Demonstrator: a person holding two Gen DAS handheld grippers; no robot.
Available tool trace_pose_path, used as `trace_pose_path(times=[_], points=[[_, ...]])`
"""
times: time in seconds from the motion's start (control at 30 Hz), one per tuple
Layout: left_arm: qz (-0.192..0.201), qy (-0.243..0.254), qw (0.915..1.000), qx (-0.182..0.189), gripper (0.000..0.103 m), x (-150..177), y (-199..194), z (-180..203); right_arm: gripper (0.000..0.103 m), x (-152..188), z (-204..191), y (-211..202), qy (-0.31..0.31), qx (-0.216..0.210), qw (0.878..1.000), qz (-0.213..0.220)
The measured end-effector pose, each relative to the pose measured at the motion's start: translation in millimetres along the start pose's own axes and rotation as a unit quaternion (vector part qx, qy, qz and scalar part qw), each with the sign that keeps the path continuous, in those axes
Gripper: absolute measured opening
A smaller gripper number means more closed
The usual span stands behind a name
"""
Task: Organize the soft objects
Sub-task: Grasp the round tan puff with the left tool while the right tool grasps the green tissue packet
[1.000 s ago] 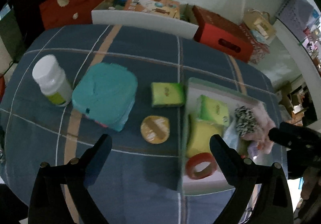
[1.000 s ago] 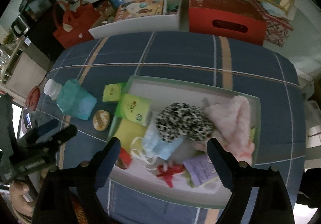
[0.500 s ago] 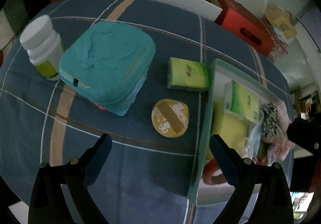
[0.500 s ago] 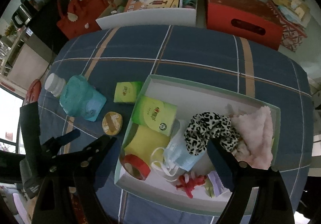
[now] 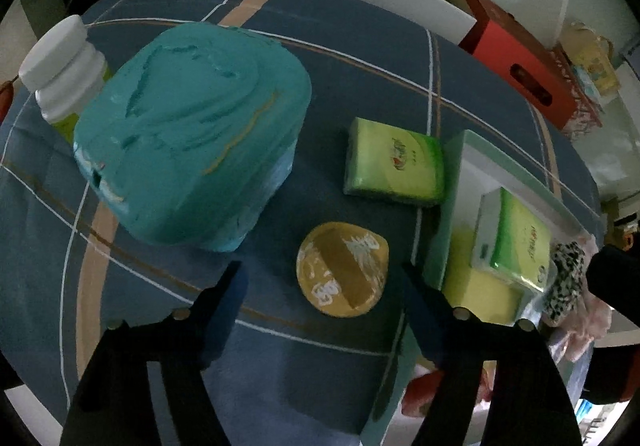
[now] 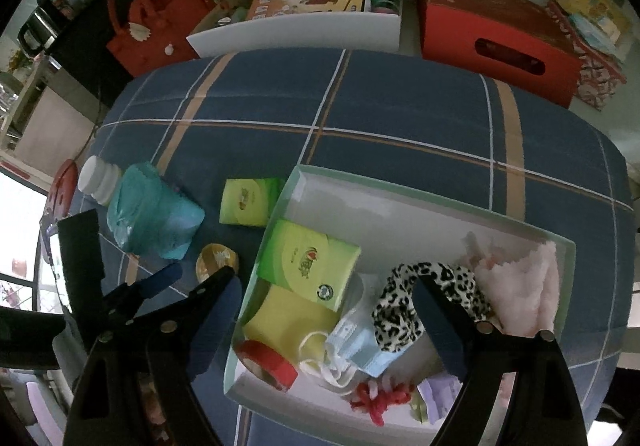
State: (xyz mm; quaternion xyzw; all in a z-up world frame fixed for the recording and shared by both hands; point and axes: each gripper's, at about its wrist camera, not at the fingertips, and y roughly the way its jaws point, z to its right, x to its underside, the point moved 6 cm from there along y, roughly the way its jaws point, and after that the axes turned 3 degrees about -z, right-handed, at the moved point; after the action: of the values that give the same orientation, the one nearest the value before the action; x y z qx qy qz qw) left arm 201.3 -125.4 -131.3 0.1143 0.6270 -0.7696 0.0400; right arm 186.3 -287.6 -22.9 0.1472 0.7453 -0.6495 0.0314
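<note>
Between the jaws of the left gripper (image 5: 320, 282), a round yellow puff-like pad (image 5: 342, 269) is seen on the blue plaid cloth (image 5: 360, 86), untouched; the jaws are released and have just been closing partway. Beyond them lie a teal wipes pack (image 5: 192, 134) and a green tissue pack (image 5: 394, 162). Under the right gripper (image 6: 326, 306), jaws released and empty, a white tray (image 6: 400, 214) is seen holding a face mask (image 6: 360, 346), leopard scrunchie (image 6: 420, 294) and pink cloth (image 6: 528, 286).
</note>
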Motion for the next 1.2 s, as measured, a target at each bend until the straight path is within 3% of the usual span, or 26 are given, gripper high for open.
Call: trace_pose_path(times=[0.27, 0.37, 0.47, 0.63, 0.83, 1.2], points=[[-0.006, 0.001, 1.0000, 0.008, 0.061, -8, 15, 4, 0.090, -9, 2, 10, -0.001, -0.003, 1.000, -0.004], [-0.006, -0.002, 0.9994, 0.033, 0.044, -9, 15, 7, 0.090, -12, 1, 11, -0.003, -0.002, 1.000, -0.003], [-0.005, -0.001, 0.9992, 0.039, 0.040, -10, 14, 8, 0.090, -16, -1, 12, -0.004, -0.001, 1.000, -0.002], [0.008, -0.008, 0.9985, 0.054, 0.024, -10, 4, 5, 0.090, -26, -10, 13, -0.011, -0.001, 1.000, -0.001], [0.010, -0.015, 0.9963, 0.084, 0.021, -5, -3, 1, 0.090, -36, -30, 19, -0.028, -0.003, 1.000, -0.005], [0.031, -0.038, 0.9931, 0.106, 0.021, 4, -31, -20, 0.090, -50, -66, 32, -0.065, -0.006, 0.998, -0.012]])
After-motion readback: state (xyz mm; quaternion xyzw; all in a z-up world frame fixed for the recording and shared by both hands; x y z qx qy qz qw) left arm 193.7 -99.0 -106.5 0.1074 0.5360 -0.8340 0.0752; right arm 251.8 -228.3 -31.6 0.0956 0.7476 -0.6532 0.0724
